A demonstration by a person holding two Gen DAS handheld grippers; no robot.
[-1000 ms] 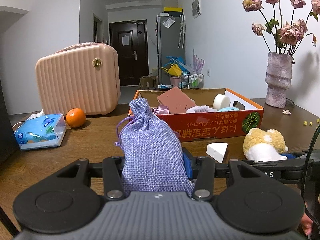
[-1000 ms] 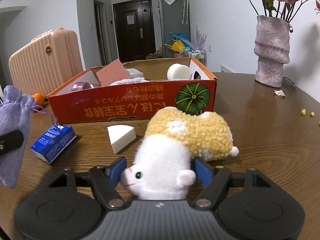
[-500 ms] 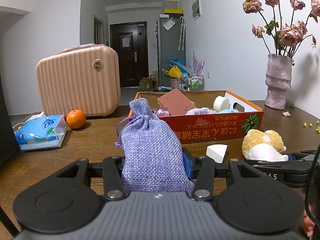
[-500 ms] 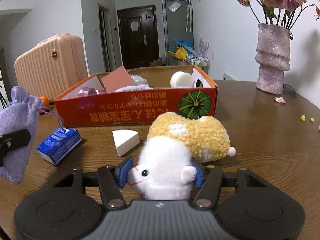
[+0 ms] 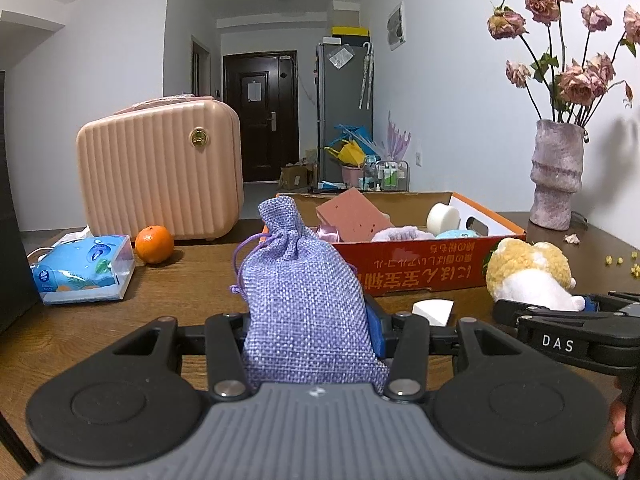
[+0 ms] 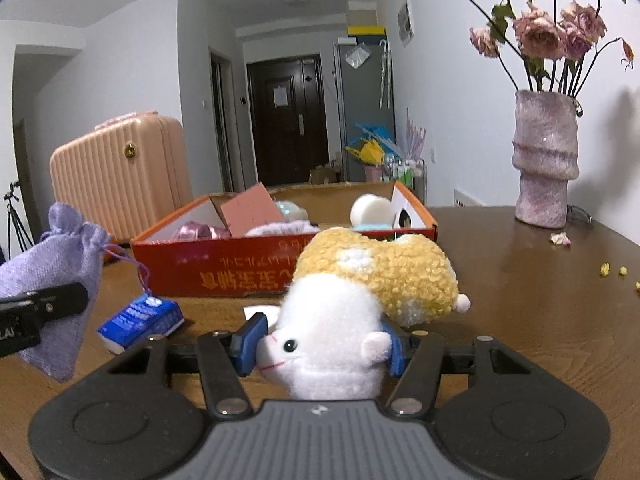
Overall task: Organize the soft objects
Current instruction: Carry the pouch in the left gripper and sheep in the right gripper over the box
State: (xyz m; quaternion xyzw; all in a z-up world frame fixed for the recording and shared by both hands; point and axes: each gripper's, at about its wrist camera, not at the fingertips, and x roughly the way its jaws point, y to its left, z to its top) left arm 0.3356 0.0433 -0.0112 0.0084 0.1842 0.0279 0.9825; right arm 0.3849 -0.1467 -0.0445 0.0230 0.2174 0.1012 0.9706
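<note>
My left gripper (image 5: 310,330) is shut on a purple drawstring pouch (image 5: 304,296) and holds it above the wooden table. My right gripper (image 6: 320,344) is shut on the white head of a yellow-and-white plush toy (image 6: 360,292), lifted off the table. The plush also shows in the left wrist view (image 5: 528,272), the pouch in the right wrist view (image 6: 60,276). An open red cardboard box (image 5: 420,268) stands just beyond both and holds a pink sponge (image 5: 352,216), a white foam roll (image 5: 442,218) and other soft items.
A white foam wedge (image 5: 434,310) and a small blue packet (image 6: 140,322) lie on the table before the box. A tissue pack (image 5: 84,270), an orange (image 5: 154,244) and a pink suitcase (image 5: 160,168) stand at left. A vase of dried roses (image 5: 556,172) stands at right.
Both grippers have risen with their loads: the plush has left the table, and the pouch is a little higher. The box rim now sits lower in both views.
</note>
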